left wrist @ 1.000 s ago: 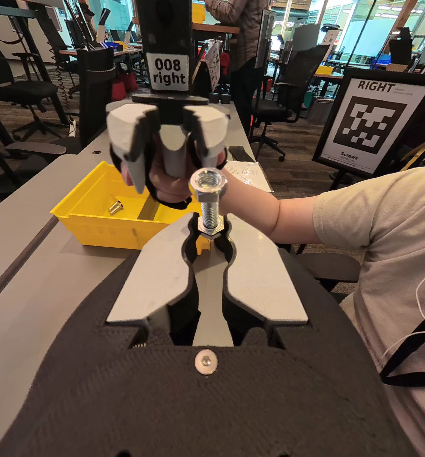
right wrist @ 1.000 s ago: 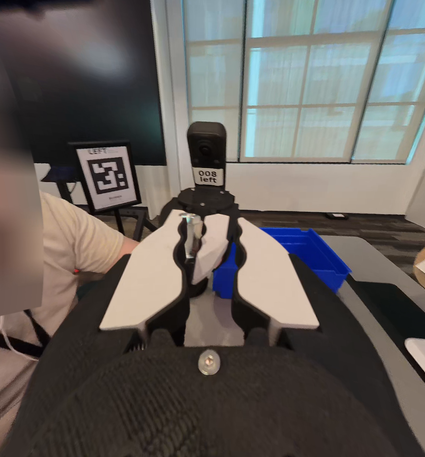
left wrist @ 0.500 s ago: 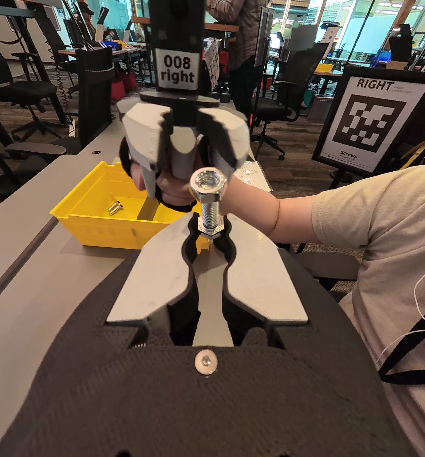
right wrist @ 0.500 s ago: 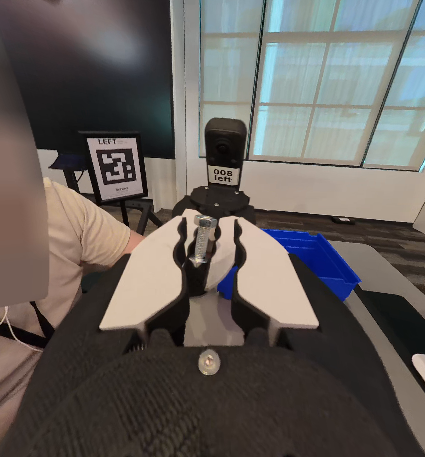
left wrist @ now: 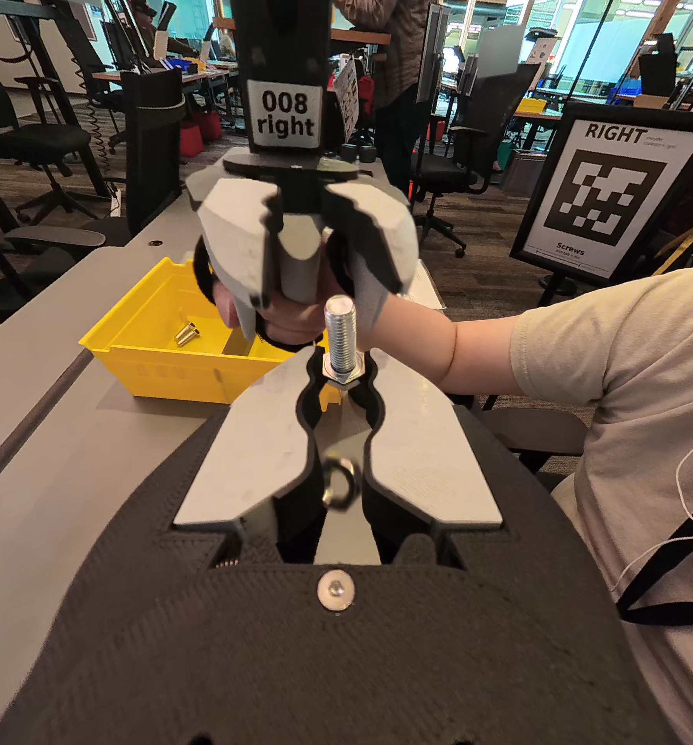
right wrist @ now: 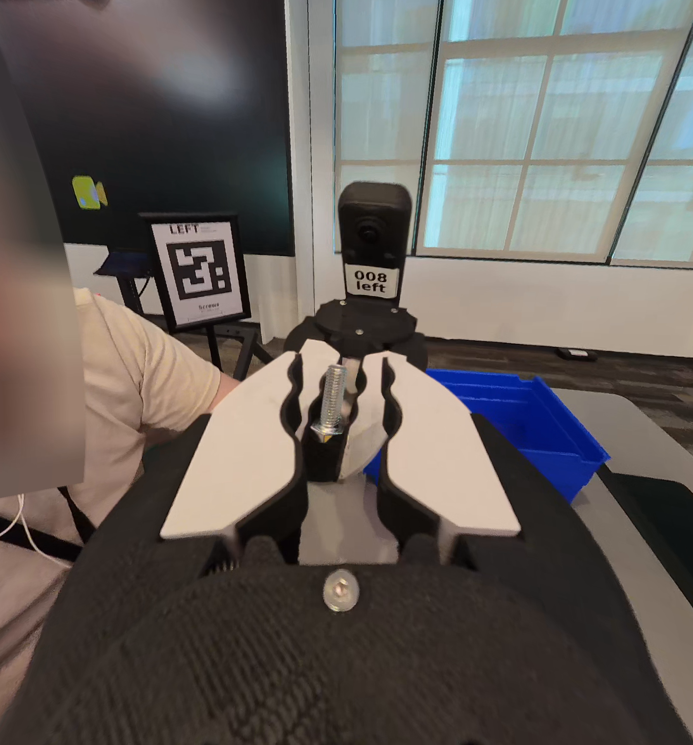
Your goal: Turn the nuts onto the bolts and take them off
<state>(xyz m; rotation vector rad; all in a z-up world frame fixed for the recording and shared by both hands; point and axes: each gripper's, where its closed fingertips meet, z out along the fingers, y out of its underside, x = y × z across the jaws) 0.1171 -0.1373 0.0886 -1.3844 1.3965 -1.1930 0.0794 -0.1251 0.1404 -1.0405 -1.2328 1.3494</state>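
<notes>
My left gripper (left wrist: 340, 365) is shut on the hex head of a silver bolt (left wrist: 340, 334) and holds it upright, threaded end up and bare. A silver nut (left wrist: 338, 483) shows blurred lower down, in the gap between my left fingers and off the bolt. My right gripper (left wrist: 308, 326) is open and empty just above and behind the bolt's tip, pointing down at it. In the right wrist view the bolt (right wrist: 332, 397) stands between my open right fingers (right wrist: 248, 435), held from below by the left gripper (right wrist: 328, 443). The nut is not seen there.
A yellow bin (left wrist: 167, 371) holding a small brass bolt (left wrist: 185, 334) sits on the grey table (left wrist: 54, 463) behind my left gripper. A blue bin (right wrist: 530, 423) sits behind it in the right wrist view. Marker signs on stands (left wrist: 606, 201) flank the table. The person's arm (left wrist: 417, 346) reaches across. The left gripper's tips are roughly 6 cm from the right gripper's.
The nut that sat on the bolt's tip has come off and dropped to between the left fingers. The right gripper has come closer over the bolt, still open. The left grip is unchanged.
</notes>
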